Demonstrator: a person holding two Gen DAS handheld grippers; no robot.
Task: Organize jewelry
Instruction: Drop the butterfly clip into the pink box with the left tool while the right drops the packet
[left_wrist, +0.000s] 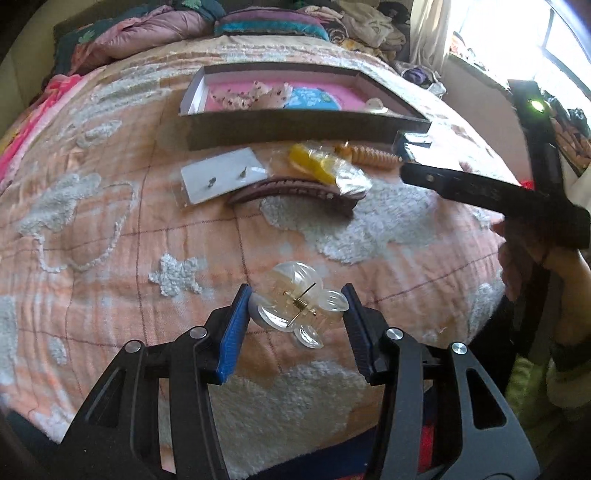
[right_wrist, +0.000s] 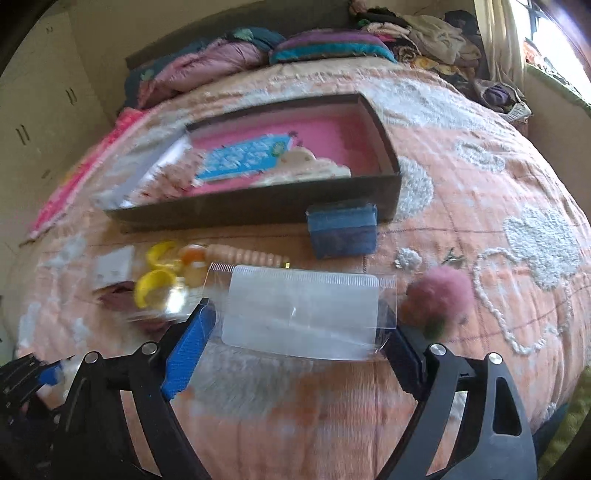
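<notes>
My left gripper (left_wrist: 295, 302) is shut on a clear plastic flower hair clip (left_wrist: 295, 306) and holds it above the bedspread. My right gripper (right_wrist: 301, 317) is shut on a clear plastic packet with a white card (right_wrist: 301, 308); that gripper shows in the left wrist view (left_wrist: 413, 147) near the box corner. A dark open box with a pink lining (left_wrist: 384, 127) (right_wrist: 258, 210) lies further back. In front of it lie an earring card (left_wrist: 218, 175), yellow rings in a bag (left_wrist: 314, 162) (right_wrist: 159, 273), a ribbed peach piece (left_wrist: 373, 157) (right_wrist: 243, 254) and a dark brown hair clip (left_wrist: 295, 188).
A small blue box (right_wrist: 341, 230) leans at the dark box's front right. A pink pompom (right_wrist: 439, 295) lies right of my right gripper. Pillows and clothes (right_wrist: 258, 48) pile at the head of the bed. A window (left_wrist: 517, 29) is at right.
</notes>
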